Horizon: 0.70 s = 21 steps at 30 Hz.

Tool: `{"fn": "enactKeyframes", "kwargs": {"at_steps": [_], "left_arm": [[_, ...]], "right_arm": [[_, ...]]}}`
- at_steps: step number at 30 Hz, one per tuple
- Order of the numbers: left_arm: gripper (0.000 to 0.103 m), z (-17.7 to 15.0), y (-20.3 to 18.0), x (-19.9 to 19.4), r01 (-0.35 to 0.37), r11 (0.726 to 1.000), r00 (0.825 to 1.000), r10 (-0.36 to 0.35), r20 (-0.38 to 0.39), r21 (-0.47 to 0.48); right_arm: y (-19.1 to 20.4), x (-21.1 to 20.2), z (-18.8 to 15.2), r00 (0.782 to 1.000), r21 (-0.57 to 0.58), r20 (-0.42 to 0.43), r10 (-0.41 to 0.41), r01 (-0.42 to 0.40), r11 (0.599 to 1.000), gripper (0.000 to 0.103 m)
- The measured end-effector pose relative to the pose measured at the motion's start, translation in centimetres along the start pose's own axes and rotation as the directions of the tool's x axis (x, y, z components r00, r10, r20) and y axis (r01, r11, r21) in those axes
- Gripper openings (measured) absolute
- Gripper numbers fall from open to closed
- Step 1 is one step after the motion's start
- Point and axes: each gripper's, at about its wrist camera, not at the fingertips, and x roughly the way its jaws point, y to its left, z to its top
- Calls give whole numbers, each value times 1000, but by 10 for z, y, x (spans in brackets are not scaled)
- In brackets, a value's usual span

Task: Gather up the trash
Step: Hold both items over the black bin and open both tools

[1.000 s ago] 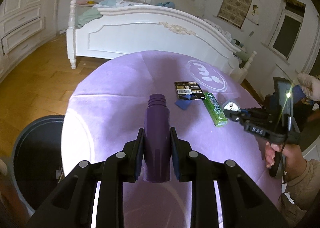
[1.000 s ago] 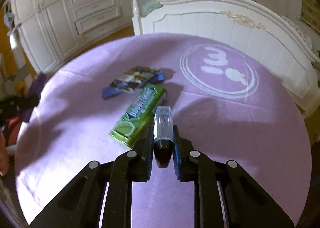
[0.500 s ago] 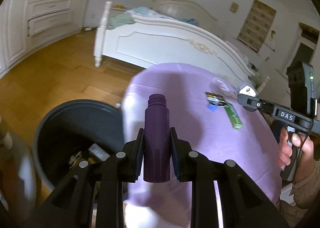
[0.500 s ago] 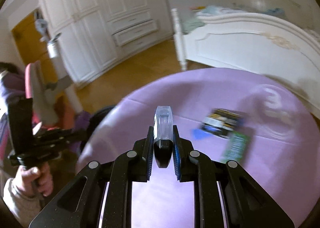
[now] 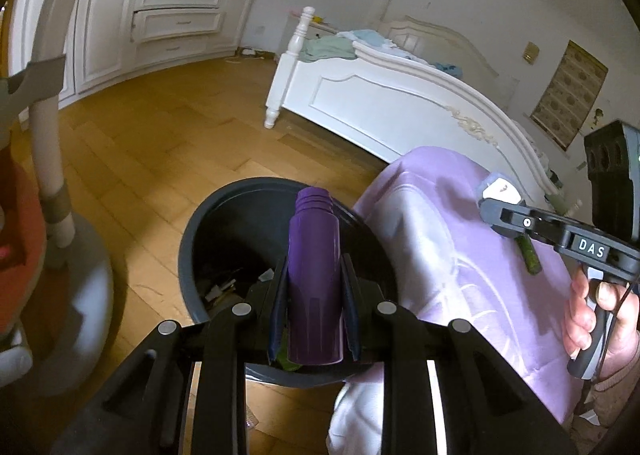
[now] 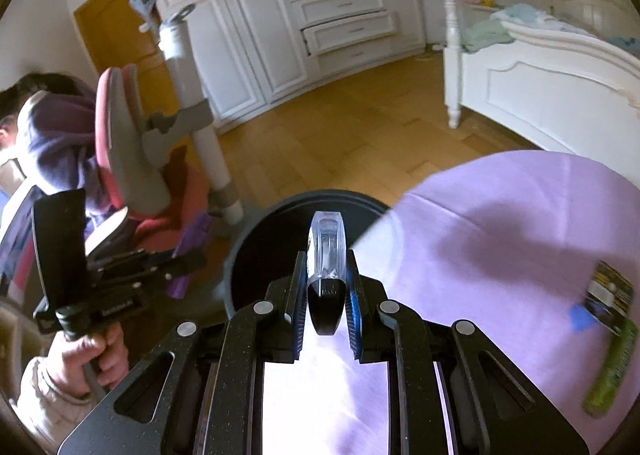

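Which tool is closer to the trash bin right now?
Left. The left tool holds the purple bottle over the bin; the right tool is over the table beside it.

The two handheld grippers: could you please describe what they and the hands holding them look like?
Both the left gripper and right gripper are matte black frames with silver rivets and dark blue finger pads. The right gripper's side reads "DAS". Bare hands grip the handles; beige sleeves show.

Fisheye-warped, daylit, glare low, slight blur
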Motion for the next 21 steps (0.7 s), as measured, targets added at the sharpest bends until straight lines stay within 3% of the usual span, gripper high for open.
{"fn": "enactKeyframes", "kwargs": {"at_steps": [21], "left_arm": [[25,4,13,30,5,1000,999,-6,-42,-23]], "right_arm": [[7,51,7,997,-14,-75,27,-28,1000,18]]}}
